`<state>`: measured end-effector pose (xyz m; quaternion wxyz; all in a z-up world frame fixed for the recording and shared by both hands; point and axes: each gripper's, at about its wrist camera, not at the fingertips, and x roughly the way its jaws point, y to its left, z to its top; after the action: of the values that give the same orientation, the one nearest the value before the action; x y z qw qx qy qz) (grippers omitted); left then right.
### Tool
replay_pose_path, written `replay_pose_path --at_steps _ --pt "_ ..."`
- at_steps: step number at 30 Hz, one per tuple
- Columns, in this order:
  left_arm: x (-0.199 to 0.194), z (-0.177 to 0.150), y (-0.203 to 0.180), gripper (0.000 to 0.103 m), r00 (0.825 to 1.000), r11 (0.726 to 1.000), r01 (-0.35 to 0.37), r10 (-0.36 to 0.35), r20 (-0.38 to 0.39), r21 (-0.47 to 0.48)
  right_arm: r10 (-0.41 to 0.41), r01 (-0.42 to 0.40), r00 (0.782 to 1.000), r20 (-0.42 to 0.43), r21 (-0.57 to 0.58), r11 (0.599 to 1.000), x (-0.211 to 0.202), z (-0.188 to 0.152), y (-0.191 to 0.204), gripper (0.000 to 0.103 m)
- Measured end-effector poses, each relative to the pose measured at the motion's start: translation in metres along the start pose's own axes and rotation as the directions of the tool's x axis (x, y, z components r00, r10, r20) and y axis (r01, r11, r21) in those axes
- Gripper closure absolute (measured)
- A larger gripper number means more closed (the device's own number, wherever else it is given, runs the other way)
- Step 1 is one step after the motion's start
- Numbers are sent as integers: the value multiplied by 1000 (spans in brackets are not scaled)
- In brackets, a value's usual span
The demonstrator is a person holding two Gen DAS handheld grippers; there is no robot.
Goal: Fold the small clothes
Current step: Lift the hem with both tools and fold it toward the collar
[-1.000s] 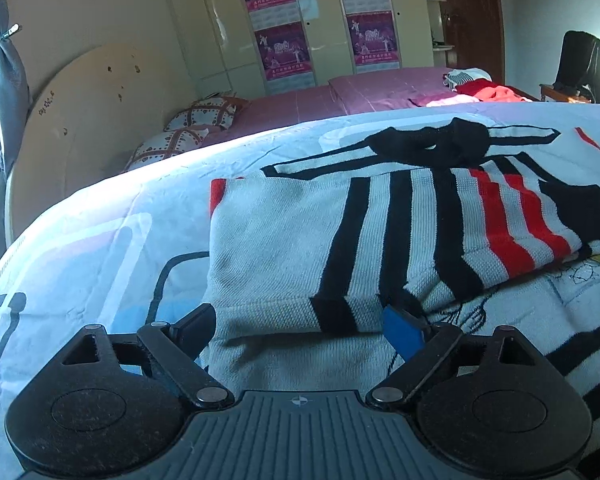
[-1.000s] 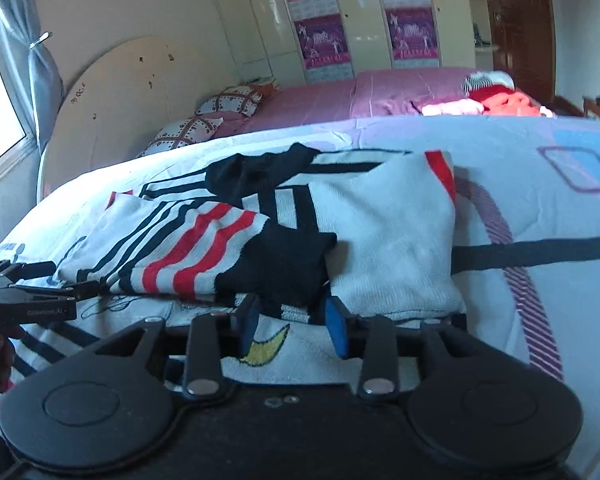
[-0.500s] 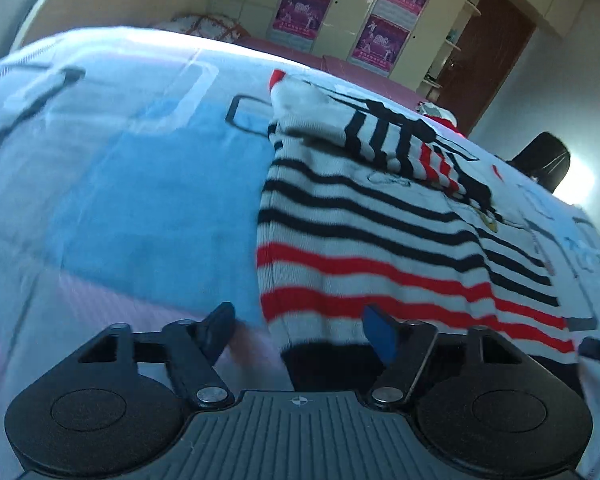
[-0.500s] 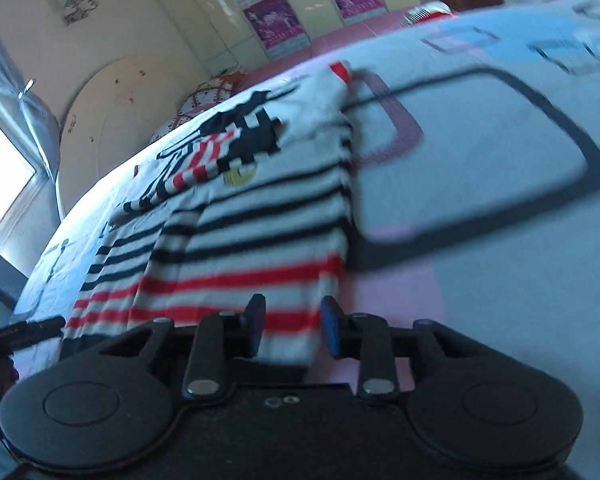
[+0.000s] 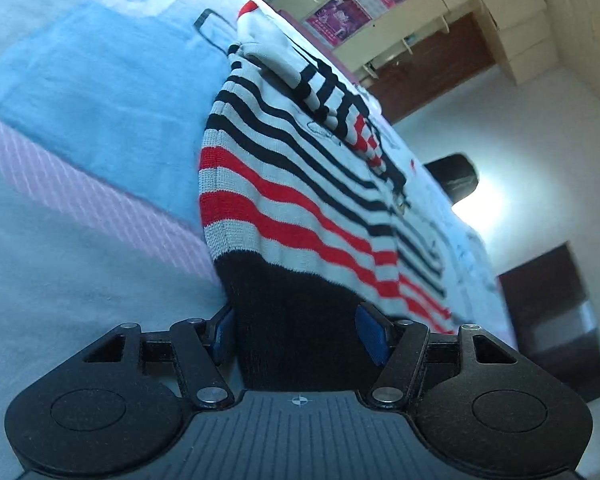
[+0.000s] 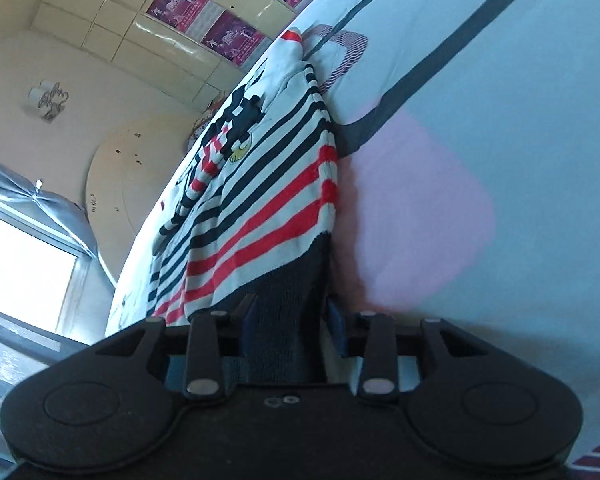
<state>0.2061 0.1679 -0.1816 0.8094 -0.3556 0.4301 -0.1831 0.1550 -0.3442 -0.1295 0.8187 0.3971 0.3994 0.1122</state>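
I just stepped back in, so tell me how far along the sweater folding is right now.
Partly done. The sleeves already lie folded across the upper body of the striped sweater. In hand: the left tool and right tool each have the black hem band between their fingers, at opposite corners; whether they are clamped is unclear. Left: carrying the hem up over the sleeves, since the body still lies full length on the bed cover.

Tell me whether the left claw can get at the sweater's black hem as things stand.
Probably yes: the black hem already sits between the left claw's blue pads, with nothing in the way. Whether it is clamped is unclear.
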Motion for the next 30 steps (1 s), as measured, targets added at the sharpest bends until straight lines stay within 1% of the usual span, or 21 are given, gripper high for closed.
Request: replay_pose_path --at_steps 1,3,5,7,8,10,11,12,13,14,15,17,18,21,23,24,26,27,28,30 --pt "0 1 2 41 1000 1000 18 -18 -6 -8 9 -9 1000 -4 3 1000 1 0 0 66" --pt "-1 1 4 57 1000 1000 17 -17 -21 -3 22 -22 999 -23 -1 1000 5 2 -2 70" --pt "-1 0 6 59 999 999 28 -29 -33 -17 28 -28 999 -41 -7 1000 9 5 -2 73" --pt "1 -1 3 59 999 1000 22 -22 -31 -6 31 -32 998 -55 -21 999 13 6 -1 77" --pt "4 -1 2 59 999 1000 25 -25 -29 -5 19 -21 998 -58 -29 999 15 6 0 82" --pt "9 -3 0 59 999 1000 30 -30 -17 3 11 -14 998 -59 -45 999 18 3 1 88" --pt "10 -4 0 63 999 999 32 -32 -8 9 1 -4 998 -56 -54 999 18 3 2 95" --pt "13 -4 -1 81 1000 1000 24 -24 -5 10 -12 8 998 -54 -61 998 19 2 1 96" --pt "15 -5 1 92 1000 1000 -2 2 -7 9 -11 8 999 -52 -63 998 19 2 1 96" --pt "16 -6 3 95 1000 1000 -5 5 -3 4 -15 11 999 -51 -71 997 19 2 2 96" --pt "15 -7 5 95 1000 1000 6 -6 7 -2 -25 21 998 -49 -91 996 19 1 5 97" --pt "11 -8 4 96 1000 1000 -9 9 30 21 -46 41 998 -34 -144 989 16 1 14 97" --pt "6 -9 2 96 999 1000 -14 13 50 27 -39 34 999 -24 -151 988 13 2 18 97" --pt "-16 -12 2 97 991 999 23 -28 131 33 25 -20 999 33 -146 989 -5 4 24 97" --pt "-28 -13 6 97 986 999 23 -28 163 28 63 -53 996 61 -149 987 -16 4 25 97" --pt "-29 -15 10 97 986 1000 11 -15 165 26 65 -55 996 64 -151 987 -18 4 23 97" --pt "-22 -16 19 97 992 999 -42 40 123 18 21 -14 999 48 -150 989 -14 2 15 97" --pt "-16 -18 24 97 992 999 -52 50 115 14 -22 26 999 29 -141 990 -8 1 9 97" --pt "-15 -17 27 97 991 999 -33 33 127 -4 -75 75 997 1 -132 988 0 -1 2 98" --pt "-15 -13 26 97 991 999 -34 37 130 -23 -63 64 998 14 -108 992 1 -3 -1 98"
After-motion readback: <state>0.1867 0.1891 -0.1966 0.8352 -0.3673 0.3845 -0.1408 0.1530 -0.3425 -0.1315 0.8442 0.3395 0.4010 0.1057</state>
